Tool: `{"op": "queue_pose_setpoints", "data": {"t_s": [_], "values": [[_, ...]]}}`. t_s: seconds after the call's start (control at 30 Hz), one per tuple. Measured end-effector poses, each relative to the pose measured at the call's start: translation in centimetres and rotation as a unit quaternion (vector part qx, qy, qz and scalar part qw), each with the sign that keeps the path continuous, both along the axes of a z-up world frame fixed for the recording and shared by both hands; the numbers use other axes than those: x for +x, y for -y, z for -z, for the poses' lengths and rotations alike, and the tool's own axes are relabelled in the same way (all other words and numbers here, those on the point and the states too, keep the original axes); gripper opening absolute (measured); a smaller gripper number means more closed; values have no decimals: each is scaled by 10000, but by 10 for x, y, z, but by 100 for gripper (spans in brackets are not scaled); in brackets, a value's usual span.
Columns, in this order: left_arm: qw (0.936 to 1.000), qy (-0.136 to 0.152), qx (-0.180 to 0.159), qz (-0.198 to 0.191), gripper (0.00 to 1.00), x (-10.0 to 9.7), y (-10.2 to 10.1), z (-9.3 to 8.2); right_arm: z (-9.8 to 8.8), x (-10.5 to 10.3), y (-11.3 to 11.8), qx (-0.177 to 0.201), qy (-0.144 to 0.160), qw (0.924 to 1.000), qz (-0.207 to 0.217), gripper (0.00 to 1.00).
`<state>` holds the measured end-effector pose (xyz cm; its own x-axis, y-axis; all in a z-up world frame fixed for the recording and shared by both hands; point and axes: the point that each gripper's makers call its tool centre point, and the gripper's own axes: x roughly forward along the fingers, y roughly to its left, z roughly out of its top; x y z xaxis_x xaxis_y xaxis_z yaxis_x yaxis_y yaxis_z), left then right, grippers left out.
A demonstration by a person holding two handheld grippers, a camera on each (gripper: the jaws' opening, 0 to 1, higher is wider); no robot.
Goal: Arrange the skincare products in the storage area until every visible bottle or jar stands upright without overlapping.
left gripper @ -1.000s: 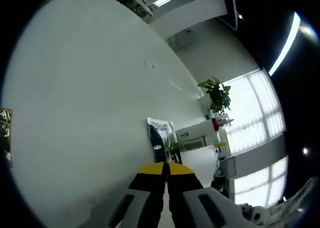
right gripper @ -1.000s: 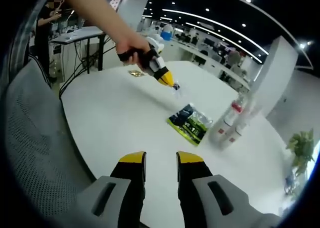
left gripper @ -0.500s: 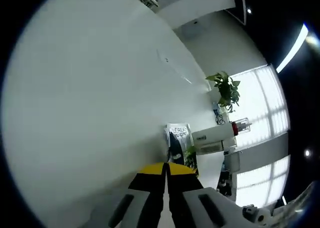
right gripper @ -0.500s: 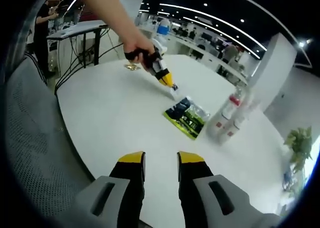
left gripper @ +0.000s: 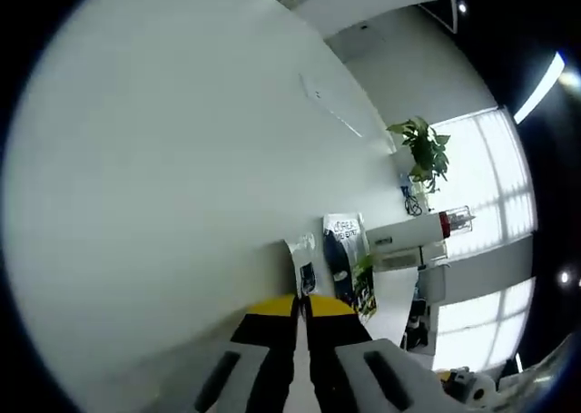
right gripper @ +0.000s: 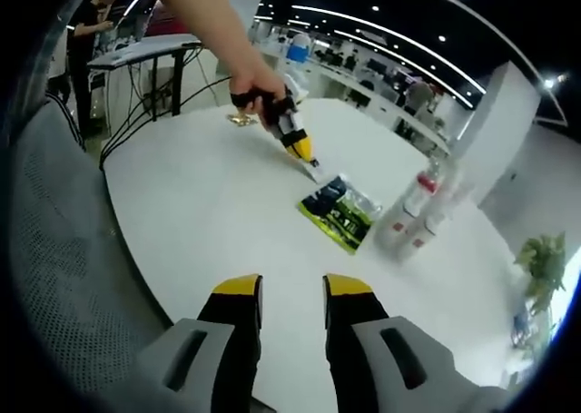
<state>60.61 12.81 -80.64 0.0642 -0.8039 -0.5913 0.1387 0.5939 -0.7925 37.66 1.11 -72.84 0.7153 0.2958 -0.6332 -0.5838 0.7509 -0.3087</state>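
Compared with a second ago, the left gripper (right gripper: 302,150) has come lower and nearer the packets (right gripper: 339,213), its yellow tips now just at the far corner of them. In the left gripper view its jaws are pressed together, and a small white sachet (left gripper: 302,260) sits right at the tips; I cannot tell whether it is pinched. The print on the dark packets (left gripper: 343,266) is too small to read. A hand (right gripper: 251,82) grips the left tool, the arm reaching in from the far left over the white table (right gripper: 209,222). The right gripper (right gripper: 292,289) hovers at the near edge, jaws parted, holding nothing. Two clear bottles (right gripper: 413,215) with red labels stand upright just right of the packets.
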Motion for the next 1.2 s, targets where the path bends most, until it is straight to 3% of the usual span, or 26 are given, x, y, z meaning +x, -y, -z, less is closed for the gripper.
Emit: {"op": "queue_pose_setpoints", "data": {"t_s": [0.1, 0.3, 0.53, 0.67, 0.8, 1.07, 1.2], "values": [[9994, 40, 317, 161, 6, -1, -6, 8, -1, 0, -1, 4, 15, 10000, -18, 27], [9993, 7, 353, 112, 8, 4, -11, 5, -2, 0, 0, 8, 62, 10000, -24, 27], [9991, 28, 422, 66, 20, 7, -16, -2, -4, 0, -3, 31, 111, 9999, -78, 28], [9992, -58, 360, 155, 29, 4, -9, -7, -5, 0, -2, 27, 131, 9999, -60, 28], [9972, -33, 654, 357, 31, -2, -6, -6, -5, 0, -1, -7, 146, 9999, -64, 28], [9959, 21, 820, 386, 50, 1, 12, -17, -6, 1, 0, -69, 203, 9997, -75, 29], [9945, -94, 948, 445, 56, -1, 14, -16, -8, 1, 0, -25, 225, 9997, -59, 29]]}}
